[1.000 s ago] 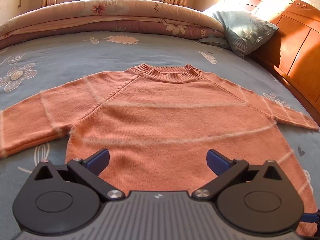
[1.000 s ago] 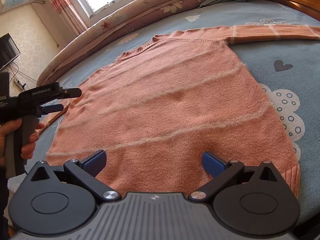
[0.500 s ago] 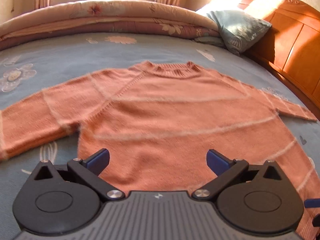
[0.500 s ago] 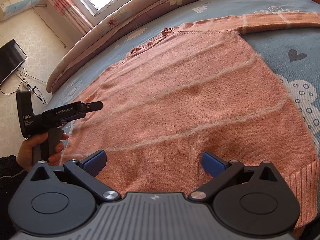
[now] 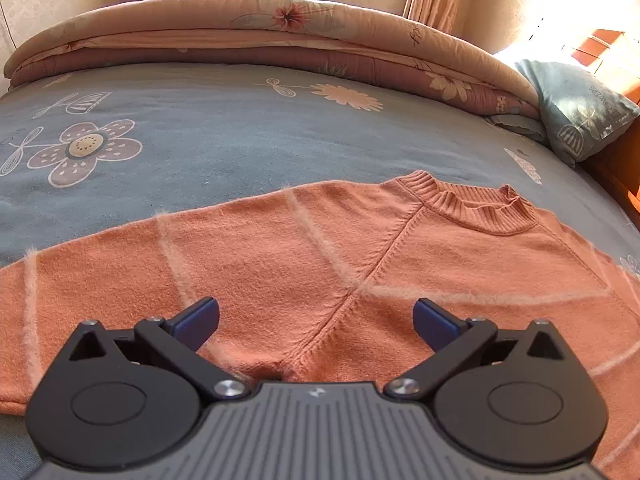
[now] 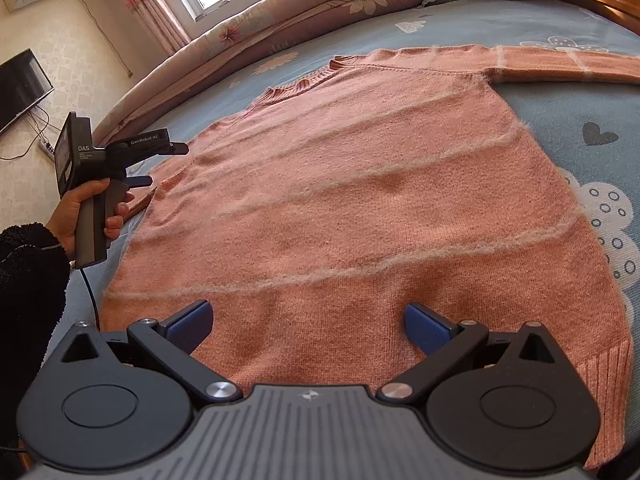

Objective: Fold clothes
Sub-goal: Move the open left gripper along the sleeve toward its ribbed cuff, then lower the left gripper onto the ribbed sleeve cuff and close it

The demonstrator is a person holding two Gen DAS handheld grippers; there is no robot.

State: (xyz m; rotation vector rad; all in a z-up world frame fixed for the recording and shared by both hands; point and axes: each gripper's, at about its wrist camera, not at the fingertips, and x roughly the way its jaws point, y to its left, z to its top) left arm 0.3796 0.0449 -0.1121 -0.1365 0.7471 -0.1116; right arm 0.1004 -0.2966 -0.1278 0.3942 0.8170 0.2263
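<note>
While the orange sweater [image 6: 360,208] lies flat across the bed [image 5: 240,148], the left gripper [image 5: 316,316], fingers wide, hovers over its sleeve lower left; the right gripper [image 6: 308,320], equally wide, faces the hem.

The sweater [image 5: 360,272] runs off the left wrist view's left and right edges, both cuffs out of frame. In the right wrist view the right gripper's [image 6: 308,322] body hides the near hem; the far sleeve leaves the right edge.
</note>
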